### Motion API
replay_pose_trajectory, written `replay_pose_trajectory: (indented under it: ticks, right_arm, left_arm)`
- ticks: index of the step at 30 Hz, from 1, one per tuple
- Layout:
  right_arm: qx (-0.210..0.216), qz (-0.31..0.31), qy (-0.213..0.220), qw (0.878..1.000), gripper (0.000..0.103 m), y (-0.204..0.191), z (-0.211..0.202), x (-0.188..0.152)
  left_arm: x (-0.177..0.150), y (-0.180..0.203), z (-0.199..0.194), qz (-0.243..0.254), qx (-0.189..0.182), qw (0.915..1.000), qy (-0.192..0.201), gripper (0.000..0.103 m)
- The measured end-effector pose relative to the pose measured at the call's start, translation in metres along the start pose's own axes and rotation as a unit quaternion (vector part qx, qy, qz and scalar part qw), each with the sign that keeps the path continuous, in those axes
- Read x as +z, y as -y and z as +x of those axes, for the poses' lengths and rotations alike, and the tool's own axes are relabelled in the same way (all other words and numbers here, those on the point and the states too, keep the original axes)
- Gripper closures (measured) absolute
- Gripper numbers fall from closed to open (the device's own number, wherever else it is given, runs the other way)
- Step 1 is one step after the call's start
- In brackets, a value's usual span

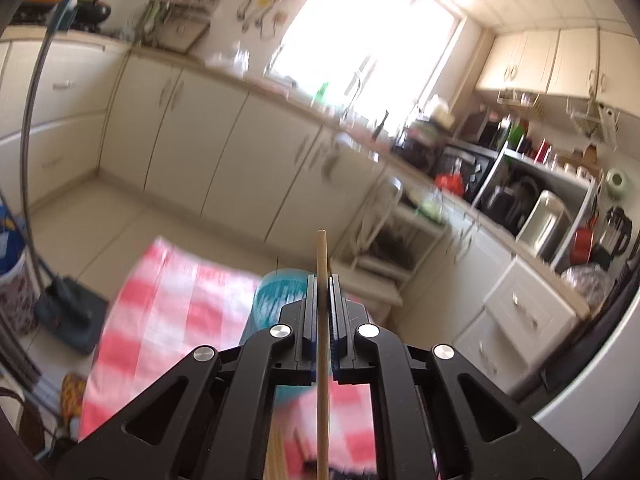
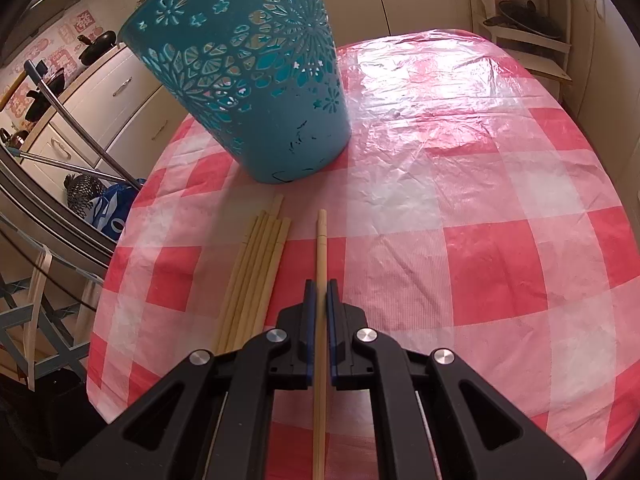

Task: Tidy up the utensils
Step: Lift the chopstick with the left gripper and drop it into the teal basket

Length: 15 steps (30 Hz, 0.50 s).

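My left gripper (image 1: 322, 280) is shut on a pale wooden chopstick (image 1: 322, 252), held up high with its tip pointing toward the kitchen counters. Below it, blurred, the rim of the teal cutout holder (image 1: 272, 296) shows. My right gripper (image 2: 321, 285) is shut on another chopstick (image 2: 321, 240), which lies along the checked cloth and points toward the holder (image 2: 256, 80). That teal holder stands upright on the table just beyond. A bundle of several chopsticks (image 2: 256, 264) lies on the cloth just left of the right gripper.
The table wears a red-and-white checked plastic cloth (image 2: 480, 208) with bare room to the right. Cream cabinets (image 1: 224, 132) and cluttered counters ring the room. A white rack (image 2: 524, 28) stands past the table's far edge; a metal stand (image 2: 80, 136) and a blue bag (image 2: 114, 208) sit to the left.
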State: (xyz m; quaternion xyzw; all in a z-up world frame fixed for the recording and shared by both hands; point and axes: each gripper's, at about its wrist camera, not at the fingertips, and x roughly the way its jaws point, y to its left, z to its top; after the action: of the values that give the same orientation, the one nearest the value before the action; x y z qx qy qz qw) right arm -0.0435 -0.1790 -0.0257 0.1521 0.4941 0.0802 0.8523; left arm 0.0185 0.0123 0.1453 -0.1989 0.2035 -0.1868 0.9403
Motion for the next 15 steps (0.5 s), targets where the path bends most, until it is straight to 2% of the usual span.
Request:
replay_pose_trajectory:
  ticks: [4, 11, 15]
  right_arm:
    - [0.004, 0.002, -0.002, 1.0, 0.097, 0.0, 0.0, 0.0]
    - [0.016, 0.009, -0.008, 1.0, 0.097, 0.005, 0.0, 0.001]
    - [0.022, 0.012, -0.01, 1.0, 0.097, 0.007, -0.001, 0.003]
  left_arm:
    - [0.028, 0.008, 0.035, -0.006, 0.016, 0.999, 0.041, 0.098]
    - [0.046, 0.004, 0.097, -0.024, 0.056, 0.9936, 0.095, 0.098]
    - [0.044, -0.005, 0.123, -0.023, 0.071, 0.9931, 0.091, 0.098]
